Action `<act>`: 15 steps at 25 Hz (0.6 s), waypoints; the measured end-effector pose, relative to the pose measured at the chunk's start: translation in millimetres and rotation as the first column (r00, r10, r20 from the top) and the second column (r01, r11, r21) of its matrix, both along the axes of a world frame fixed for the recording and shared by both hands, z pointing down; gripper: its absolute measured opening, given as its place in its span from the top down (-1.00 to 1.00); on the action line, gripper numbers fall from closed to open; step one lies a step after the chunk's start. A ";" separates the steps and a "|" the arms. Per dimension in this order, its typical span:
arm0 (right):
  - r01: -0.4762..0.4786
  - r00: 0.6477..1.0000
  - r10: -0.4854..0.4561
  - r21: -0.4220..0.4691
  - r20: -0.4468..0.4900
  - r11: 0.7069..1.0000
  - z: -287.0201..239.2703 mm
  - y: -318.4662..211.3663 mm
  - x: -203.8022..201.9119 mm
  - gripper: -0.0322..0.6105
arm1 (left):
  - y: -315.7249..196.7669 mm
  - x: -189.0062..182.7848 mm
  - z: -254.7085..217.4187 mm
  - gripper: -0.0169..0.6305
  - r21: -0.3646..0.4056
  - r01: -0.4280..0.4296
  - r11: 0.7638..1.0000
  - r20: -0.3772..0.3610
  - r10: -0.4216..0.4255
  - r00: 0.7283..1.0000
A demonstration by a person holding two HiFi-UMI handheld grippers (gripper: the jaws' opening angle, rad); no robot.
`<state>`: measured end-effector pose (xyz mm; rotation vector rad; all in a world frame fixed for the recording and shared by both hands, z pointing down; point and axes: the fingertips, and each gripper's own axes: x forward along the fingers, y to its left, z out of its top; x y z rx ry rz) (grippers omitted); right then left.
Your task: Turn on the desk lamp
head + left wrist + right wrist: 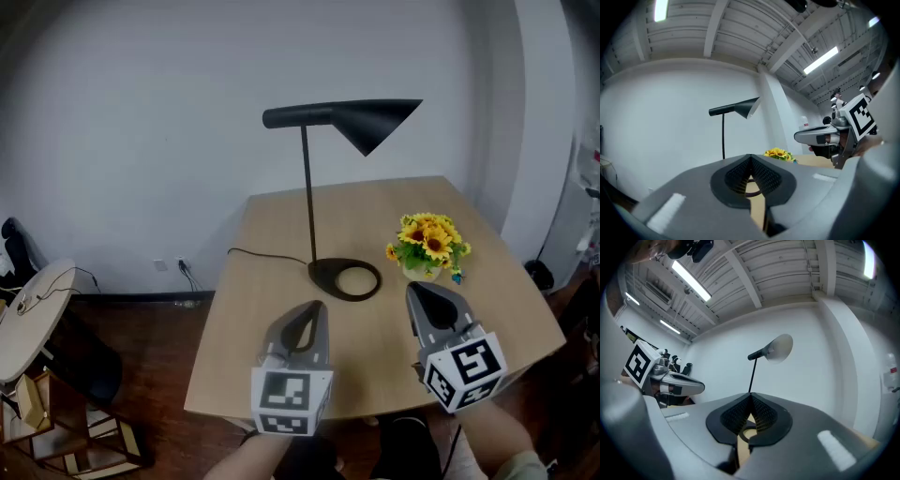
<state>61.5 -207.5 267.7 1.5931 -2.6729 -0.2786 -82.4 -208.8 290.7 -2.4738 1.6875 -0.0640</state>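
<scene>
A black desk lamp (309, 187) stands on the wooden table (272, 234), its ring base (345, 278) near the middle and its cone shade (375, 120) pointing right; the shade is dark. The lamp also shows in the left gripper view (733, 108) and the right gripper view (769, 350). My left gripper (311, 310) hovers just in front of the base, jaws shut and empty. My right gripper (419, 294) is to the right of the base, also shut with nothing held. Each gripper view shows its own jaw tips (750, 159) (751, 397) closed together.
A pot of yellow sunflowers (428, 246) sits right of the lamp base, close behind my right gripper. The lamp's black cord (267, 255) runs left off the table. A round white side table (33, 314) stands at the far left on the dark floor.
</scene>
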 end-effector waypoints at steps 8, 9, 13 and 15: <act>0.015 1.000 -0.015 -0.017 -0.016 1.000 10.8 -63.5 -4.1 0.90 | -80.5 9.3 9.0 0.96 -0.036 0.001 0.999 0.073 0.002 0.997; 0.020 1.000 -0.021 -0.022 -0.019 1.000 14.4 -70.7 -5.9 0.90 | -91.5 8.6 12.5 0.96 -0.046 0.001 0.999 0.075 0.003 0.997; 0.034 0.999 -0.035 -0.050 -0.020 0.998 34.5 -101.0 -11.6 0.90 | -136.3 3.5 34.8 0.96 -0.103 0.007 0.995 0.097 0.003 0.995; 0.037 0.999 -0.038 -0.069 -0.012 0.997 48.3 -114.6 -12.7 0.90 | -155.2 -1.4 48.4 0.96 -0.132 0.023 0.991 0.116 -0.008 0.993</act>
